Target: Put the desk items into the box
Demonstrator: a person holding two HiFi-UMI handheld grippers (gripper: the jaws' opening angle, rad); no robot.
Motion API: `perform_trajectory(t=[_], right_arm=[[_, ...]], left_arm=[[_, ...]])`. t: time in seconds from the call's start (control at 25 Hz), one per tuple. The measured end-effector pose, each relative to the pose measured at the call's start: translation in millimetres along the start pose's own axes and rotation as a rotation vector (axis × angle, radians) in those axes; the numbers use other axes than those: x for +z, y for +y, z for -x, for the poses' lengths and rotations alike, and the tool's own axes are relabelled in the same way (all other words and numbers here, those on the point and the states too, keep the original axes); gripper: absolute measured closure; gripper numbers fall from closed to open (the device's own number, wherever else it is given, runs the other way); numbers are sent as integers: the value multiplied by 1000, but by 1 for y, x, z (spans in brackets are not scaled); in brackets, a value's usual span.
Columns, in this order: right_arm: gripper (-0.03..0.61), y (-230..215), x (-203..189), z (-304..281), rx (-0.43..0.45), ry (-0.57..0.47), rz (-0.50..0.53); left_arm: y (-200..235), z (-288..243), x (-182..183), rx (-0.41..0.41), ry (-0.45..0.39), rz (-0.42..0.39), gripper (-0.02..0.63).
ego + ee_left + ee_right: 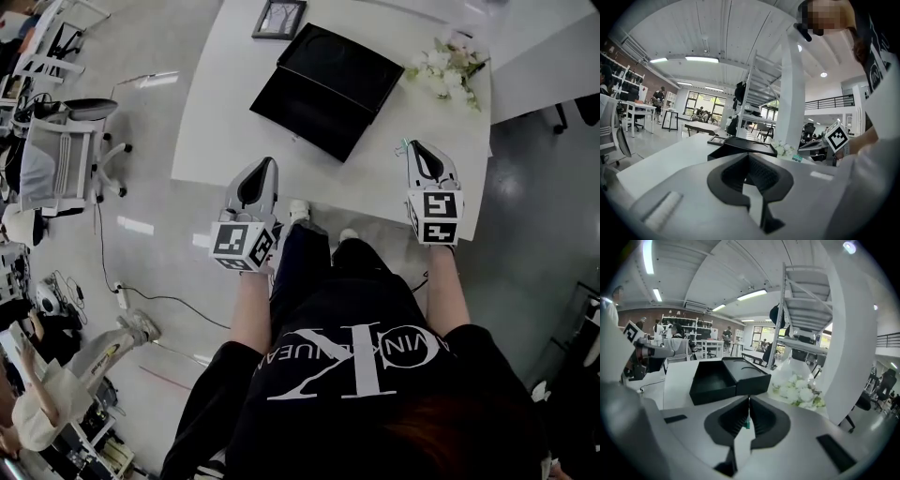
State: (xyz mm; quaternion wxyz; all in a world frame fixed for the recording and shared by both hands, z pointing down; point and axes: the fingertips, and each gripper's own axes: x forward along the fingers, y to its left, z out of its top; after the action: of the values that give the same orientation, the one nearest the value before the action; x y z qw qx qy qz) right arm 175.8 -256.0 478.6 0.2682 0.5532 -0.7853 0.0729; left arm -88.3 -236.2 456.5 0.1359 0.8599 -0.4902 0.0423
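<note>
Two grippers, one small catch: clip pinched, box waiting.
Your right gripper (749, 401) has its fingers closed on the small green clip (746, 422) by the table's (375, 183) near edge; your left gripper (749, 158) has its fingers shut on nothing. Carry the clip over the open black box (295, 103) (the tray, not the lid beside it), go low, then let go. The flowers (445, 66) and picture frame (278, 17) lie unboxed on the table.

Black box (711, 380) lying open, its lid (749, 373) just beside, framed picture (278, 18) behind it, white flowers (448, 67) apart, small green clip (747, 423) pinched between jaws
</note>
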Motion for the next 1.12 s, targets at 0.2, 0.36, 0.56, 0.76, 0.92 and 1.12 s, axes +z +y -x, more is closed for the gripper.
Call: perform_trajectory(t=[0.2,0.36,0.56,0.76,0.92,1.12], right_arm=[[560,10,40,-9,17,-63,-13],[560,20,67,-17,38,-99,-6],[560,31,88,-29,74,-127,-25],[560,47,103,-45,125,-129,-23],[560,66,109,-58,182,-112,-5],[560,86,106,-78,246,-52,31]], left_arm=[[21,-3,11,7,-11,2,603],[36,-5,18,14,-20,5,603],[53,-9,25,24,-36,12,603],[65,-16,31,26,-46,20,603],[73,-23,34,20,-49,24,603],[83,-30,35,18,-43,27,603]])
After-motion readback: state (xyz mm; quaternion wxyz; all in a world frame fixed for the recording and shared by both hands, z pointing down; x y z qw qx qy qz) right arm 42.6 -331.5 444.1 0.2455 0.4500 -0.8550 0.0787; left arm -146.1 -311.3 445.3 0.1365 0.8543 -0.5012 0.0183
